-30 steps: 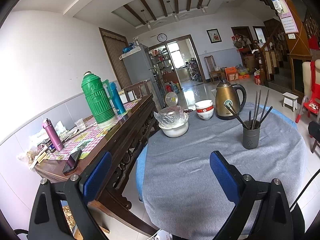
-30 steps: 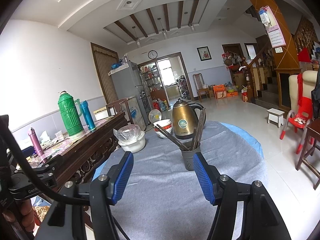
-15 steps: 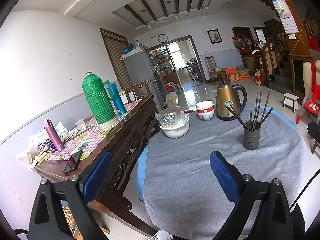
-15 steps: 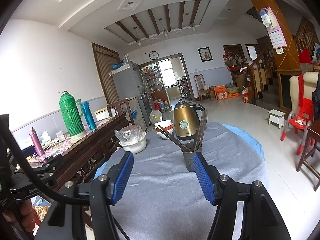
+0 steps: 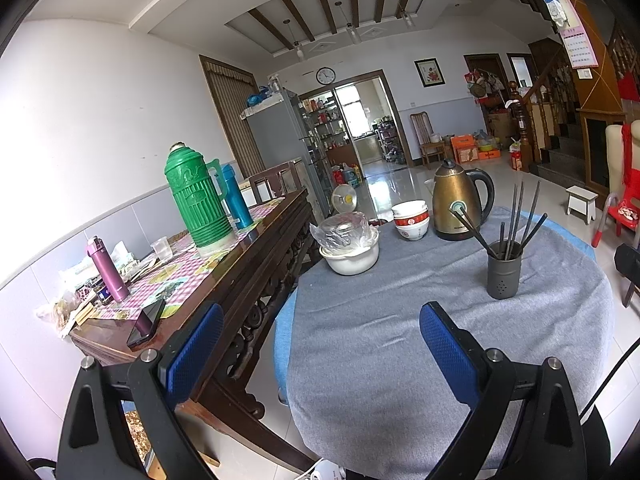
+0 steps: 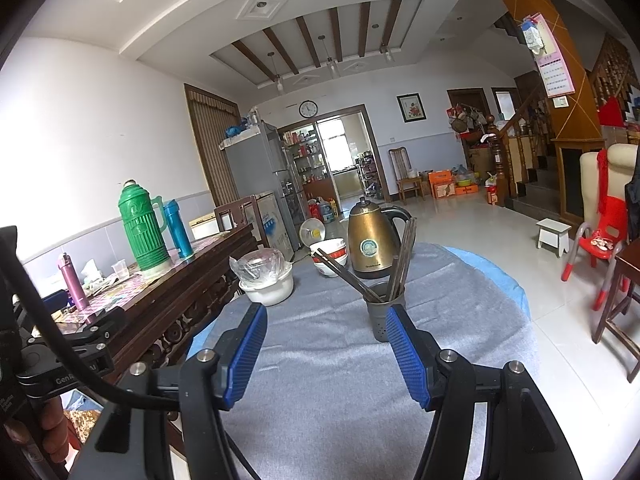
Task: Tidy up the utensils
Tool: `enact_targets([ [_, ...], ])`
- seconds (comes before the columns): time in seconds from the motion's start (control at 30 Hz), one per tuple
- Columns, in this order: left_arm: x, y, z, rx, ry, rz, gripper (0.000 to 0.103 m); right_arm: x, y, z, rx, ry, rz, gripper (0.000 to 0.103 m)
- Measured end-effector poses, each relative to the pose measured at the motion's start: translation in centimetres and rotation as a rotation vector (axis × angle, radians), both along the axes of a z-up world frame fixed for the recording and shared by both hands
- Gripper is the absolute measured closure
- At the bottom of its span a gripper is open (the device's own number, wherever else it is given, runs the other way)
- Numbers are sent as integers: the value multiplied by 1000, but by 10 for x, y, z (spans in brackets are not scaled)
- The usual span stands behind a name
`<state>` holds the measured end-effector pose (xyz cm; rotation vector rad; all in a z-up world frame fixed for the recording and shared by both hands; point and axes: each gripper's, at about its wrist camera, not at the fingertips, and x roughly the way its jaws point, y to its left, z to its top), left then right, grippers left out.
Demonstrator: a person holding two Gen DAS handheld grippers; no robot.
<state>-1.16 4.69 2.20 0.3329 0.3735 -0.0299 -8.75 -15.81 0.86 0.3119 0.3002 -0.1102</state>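
A dark grey utensil holder (image 5: 504, 275) (image 6: 382, 317) stands on the grey-clothed round table (image 5: 400, 340) (image 6: 328, 360), with several dark chopsticks (image 5: 516, 218) (image 6: 404, 256) sticking up out of it. My left gripper (image 5: 322, 334) is open and empty, hovering over the table's near left edge, well short of the holder. My right gripper (image 6: 325, 340) is open too, nothing between its blue pads; its right fingertip (image 6: 400, 336) overlaps the holder's base in this view, the holder being farther away.
A gold kettle (image 5: 458, 204) (image 6: 370, 246), stacked white bowls (image 5: 411, 220) and a white pot with a plastic bag (image 5: 350, 246) stand at the table's far side. A wooden sideboard (image 5: 224, 268) with green and blue flasks is left. A person's hand (image 6: 52, 420) holds the left gripper.
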Motion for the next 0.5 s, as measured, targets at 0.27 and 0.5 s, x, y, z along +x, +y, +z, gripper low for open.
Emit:
enact_targets([
  [0.27, -1, 0, -1, -1, 4, 0, 5, 0, 1, 0, -5, 0, -2, 37],
  [0.5, -1, 1, -4, -1, 6, 1, 5, 0, 0, 0, -2, 2, 0, 37],
])
